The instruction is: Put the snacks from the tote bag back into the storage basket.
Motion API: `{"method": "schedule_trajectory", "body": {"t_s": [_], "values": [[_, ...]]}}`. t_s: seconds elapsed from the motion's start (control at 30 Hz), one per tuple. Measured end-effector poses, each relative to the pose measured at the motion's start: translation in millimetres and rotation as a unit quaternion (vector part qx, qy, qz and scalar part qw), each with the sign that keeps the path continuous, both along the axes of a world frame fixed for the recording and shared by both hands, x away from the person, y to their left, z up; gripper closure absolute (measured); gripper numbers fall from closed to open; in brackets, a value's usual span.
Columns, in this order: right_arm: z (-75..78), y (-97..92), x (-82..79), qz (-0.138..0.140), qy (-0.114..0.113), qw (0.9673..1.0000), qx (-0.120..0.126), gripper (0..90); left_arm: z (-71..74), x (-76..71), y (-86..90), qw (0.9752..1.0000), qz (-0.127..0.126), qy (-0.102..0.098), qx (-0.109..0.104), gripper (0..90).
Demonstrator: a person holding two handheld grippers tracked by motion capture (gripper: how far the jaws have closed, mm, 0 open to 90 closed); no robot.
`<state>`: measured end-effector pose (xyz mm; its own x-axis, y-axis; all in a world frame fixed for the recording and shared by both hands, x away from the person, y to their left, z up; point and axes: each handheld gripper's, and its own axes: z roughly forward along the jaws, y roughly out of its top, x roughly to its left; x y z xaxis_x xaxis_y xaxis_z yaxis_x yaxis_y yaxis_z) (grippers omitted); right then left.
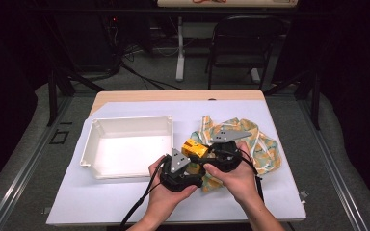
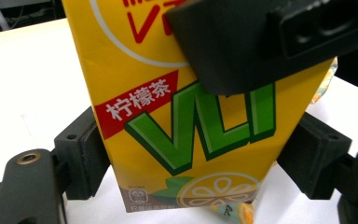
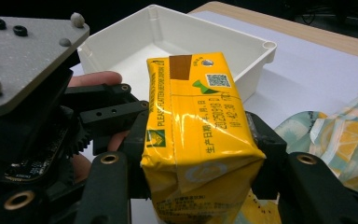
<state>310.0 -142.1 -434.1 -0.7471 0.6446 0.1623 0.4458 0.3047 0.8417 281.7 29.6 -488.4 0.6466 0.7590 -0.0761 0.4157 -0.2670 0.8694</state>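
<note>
Both claws grip one yellow drink carton at centre frame in the high view. The left claw pinches its printed green-lettered face by the sides; the right claw's camera instead shows the glossy, creased folded end with a foil straw hole, clamped between its jaws. A rigid white plastic tray sits left of centre, a crumpled patterned cloth right. Bare worktop stretches along the lower left.

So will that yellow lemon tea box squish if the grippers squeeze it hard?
Probably a little. The lemon tea carton is thin card with creased, folded ends, so it may dent. Its flat sides should stop rolling, and its glossy skin might slip.
</note>
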Motion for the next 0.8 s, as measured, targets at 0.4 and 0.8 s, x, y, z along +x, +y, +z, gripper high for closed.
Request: {"method": "schedule_trajectory", "body": {"t_s": [0.4,0.8], "values": [[-1.1,2.2,-0.4,0.001,-0.001,1.0,0.001,51.7,-1.1,-2.0,1.0,0.9999,0.008,-0.005,-0.004,25.1],[-0.4,2.2,0.6,0.011,-0.007,0.9999,0.004,46.7,-0.8,-4.2,3.8,0.9999,0.009,-0.006,-0.008,30.8]]}}
